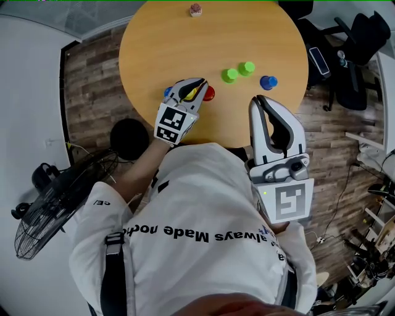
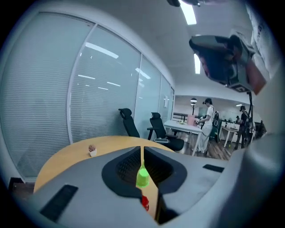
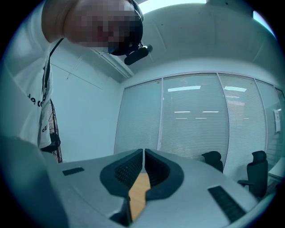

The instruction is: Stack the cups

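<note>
On the round wooden table [image 1: 154, 43] stand two green cups [image 1: 229, 75] [image 1: 247, 68], a blue cup [image 1: 268, 82] and a red cup [image 1: 209, 93]. My left gripper [image 1: 200, 81] hovers near the table's front edge, its jaws shut tip to tip with nothing between them. A yellow cup [image 1: 191, 94] shows under it through the hollow of the jaws, and another blue cup [image 1: 167, 92] peeks out on its left. In the left gripper view a green cup [image 2: 142, 177] and the red cup [image 2: 145, 202] show through that hollow. My right gripper [image 1: 259, 99] is shut and empty at the table's edge.
A small pinkish thing in a white holder [image 1: 195, 9] sits at the table's far side. On the floor are a black fan [image 1: 55, 197] at the left and a round black base [image 1: 129, 139]. Office chairs [image 1: 352, 43] stand to the right.
</note>
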{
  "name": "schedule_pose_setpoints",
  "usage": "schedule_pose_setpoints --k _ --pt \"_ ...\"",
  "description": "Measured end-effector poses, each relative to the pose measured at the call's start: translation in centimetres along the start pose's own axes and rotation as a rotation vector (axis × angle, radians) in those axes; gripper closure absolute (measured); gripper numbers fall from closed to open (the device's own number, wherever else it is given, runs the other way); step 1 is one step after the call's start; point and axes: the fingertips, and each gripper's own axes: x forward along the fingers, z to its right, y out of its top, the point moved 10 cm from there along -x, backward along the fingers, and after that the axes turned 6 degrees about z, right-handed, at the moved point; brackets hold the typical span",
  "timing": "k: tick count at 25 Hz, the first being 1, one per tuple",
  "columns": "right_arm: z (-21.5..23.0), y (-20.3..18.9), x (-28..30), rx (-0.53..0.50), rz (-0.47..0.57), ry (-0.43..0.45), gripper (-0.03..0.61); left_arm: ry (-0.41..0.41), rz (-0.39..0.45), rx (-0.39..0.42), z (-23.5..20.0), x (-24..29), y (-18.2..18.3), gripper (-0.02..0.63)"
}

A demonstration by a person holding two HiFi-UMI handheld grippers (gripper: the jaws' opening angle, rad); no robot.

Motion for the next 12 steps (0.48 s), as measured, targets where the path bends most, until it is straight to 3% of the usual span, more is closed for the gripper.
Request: schedule_pose_setpoints --k 1,2,4,6,12 --pt "0.0 -0.1 0.0 -0.032 -0.053 0.027 0.54 0.002 0.033 -0.008 0.1 -0.5 1.1 0.573" --pt "0.1 0.0 0.1 0.039 0.011 -0.013 0.54 0.001 0.065 -0.012 0.3 -0.9 2.1 0.577" --pt "-0.2 1.1 1.1 0.302 0.301 -0.179 0.54 -0.001 0.126 -0.014 0.6 -1.8 4.1 0.583" --pt "-0.1 3.2 2.4 0.394 0.448 -0.248 0.54 0.0 0.179 -0.016 0.9 -2.6 5.8 0.586" --pt "0.2 3.3 2.3 0.358 0.41 -0.237 0.54 -0.009 0.291 -0.029 1.9 -4.2 9.8 0.589"
